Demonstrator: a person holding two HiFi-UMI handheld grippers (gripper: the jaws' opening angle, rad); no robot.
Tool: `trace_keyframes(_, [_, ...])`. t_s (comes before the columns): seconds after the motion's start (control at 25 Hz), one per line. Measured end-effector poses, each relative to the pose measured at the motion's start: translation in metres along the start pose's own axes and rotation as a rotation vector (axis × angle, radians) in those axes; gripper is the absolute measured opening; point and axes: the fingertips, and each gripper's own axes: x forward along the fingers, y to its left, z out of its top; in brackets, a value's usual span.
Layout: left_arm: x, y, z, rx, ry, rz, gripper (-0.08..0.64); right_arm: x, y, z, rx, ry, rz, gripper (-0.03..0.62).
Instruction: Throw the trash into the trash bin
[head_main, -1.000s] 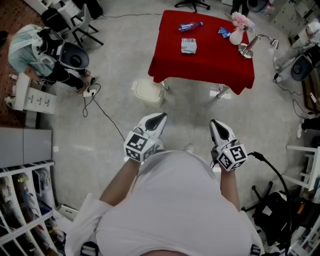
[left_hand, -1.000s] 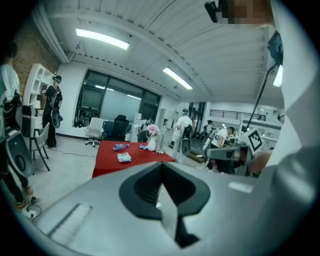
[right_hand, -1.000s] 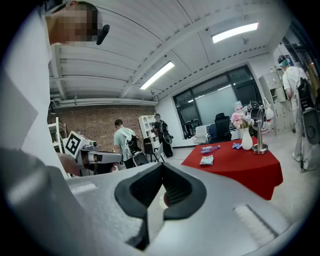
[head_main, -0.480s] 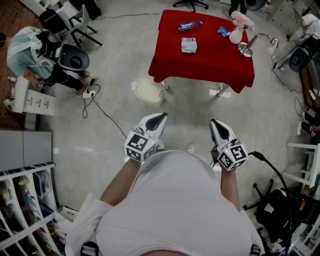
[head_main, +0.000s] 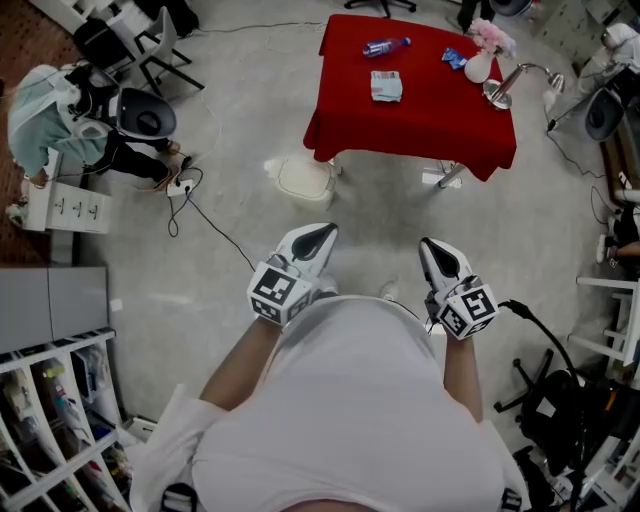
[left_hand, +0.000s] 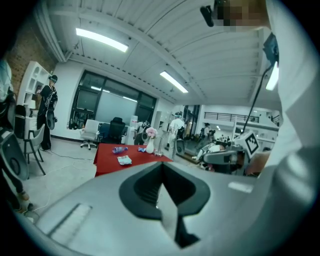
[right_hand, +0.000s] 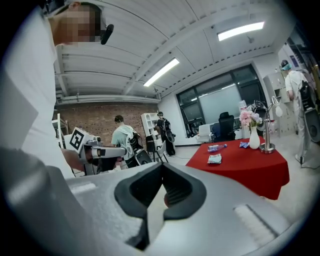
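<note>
The red table (head_main: 420, 115) stands far ahead; on it lie a plastic bottle (head_main: 385, 46), a flat packet (head_main: 386, 87) and a blue wrapper (head_main: 453, 58). A white trash bin (head_main: 305, 181) sits on the floor by the table's near left corner. My left gripper (head_main: 318, 233) and right gripper (head_main: 437, 248) are held side by side at waist height, well short of the table. Both are shut with nothing between the jaws. The left gripper view shows the table (left_hand: 107, 164) and packet (left_hand: 124, 160) over shut jaws; the right gripper view shows the bottle (right_hand: 216, 147) and packet (right_hand: 215, 159).
A vase of pink flowers (head_main: 480, 60) and a desk lamp (head_main: 505, 88) share the table. A person (head_main: 50, 100) sits at the upper left beside chairs. A black cable (head_main: 210, 230) runs over the floor. Shelves (head_main: 50, 420) stand at lower left, equipment (head_main: 560, 420) at right.
Table and bin have shifted a little up and right in the head view as the person and both grippers moved forward. Both grippers stay shut and empty.
</note>
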Motion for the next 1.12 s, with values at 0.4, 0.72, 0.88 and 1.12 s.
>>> trace_keyframes(0.4, [-0.028,0.039,-0.009,0.062,0.014,-0.029,0.003,0.040,0.026,-0.002,0.018,-0.019,-0.036,-0.002])
trace_keyframes(0.72, [-0.035,0.068,-0.016,0.030,0.029,-0.009,0.003,0.068,0.041,-0.009,0.017,0.012,-0.004,-0.002])
trace_keyframes(0.88, [-0.032,0.078,-0.021,0.014,0.040,0.000,0.003,0.080,0.043,-0.009,-0.001,0.030,0.018,-0.002])
trace_keyframes(1.12, [-0.018,0.091,-0.017,-0.002,0.053,0.039,0.003,0.098,0.029,-0.006,0.011,0.035,0.056,-0.002])
